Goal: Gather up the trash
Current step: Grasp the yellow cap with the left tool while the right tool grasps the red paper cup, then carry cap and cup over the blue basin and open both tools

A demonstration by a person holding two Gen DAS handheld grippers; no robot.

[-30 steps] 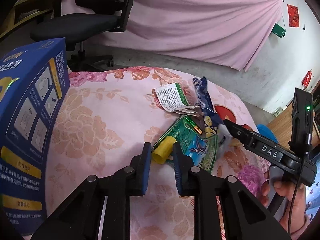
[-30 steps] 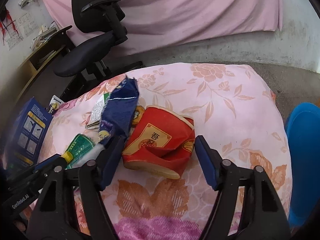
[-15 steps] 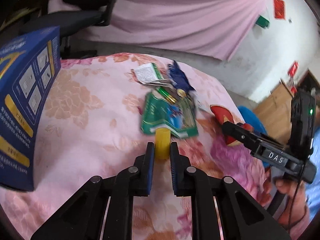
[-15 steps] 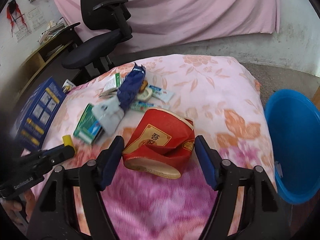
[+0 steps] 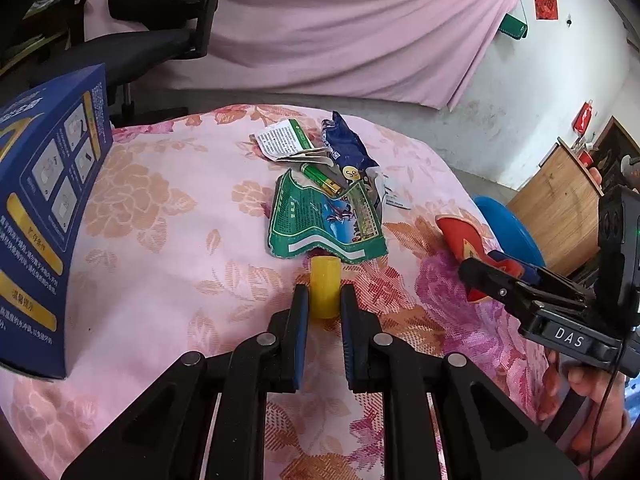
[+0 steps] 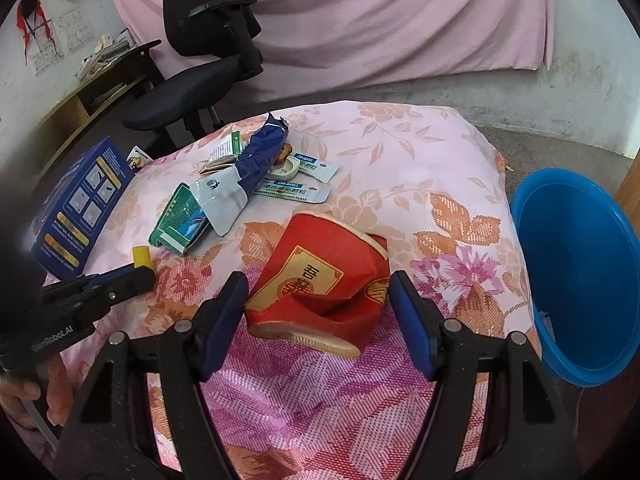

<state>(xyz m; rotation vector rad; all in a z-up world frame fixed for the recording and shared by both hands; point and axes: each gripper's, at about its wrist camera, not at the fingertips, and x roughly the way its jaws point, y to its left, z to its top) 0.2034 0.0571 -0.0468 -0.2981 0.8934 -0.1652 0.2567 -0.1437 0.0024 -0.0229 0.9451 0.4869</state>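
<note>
Black office chair [image 6: 204, 60], pink curtain [image 5: 360, 32]

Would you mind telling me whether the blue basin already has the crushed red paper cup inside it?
No, the crushed red paper cup sits between the right hand-held gripper fingers above the floral cloth, beside the blue basin.

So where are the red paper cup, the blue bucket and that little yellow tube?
Red cup [image 6: 320, 276]: right wrist view, on its crushed printed side.
Blue bucket [image 6: 576, 264]: right wrist view, on its inner wall.
Yellow tube [image 5: 325, 286]: left wrist view, on its side between the left gripper's fingers.
</note>
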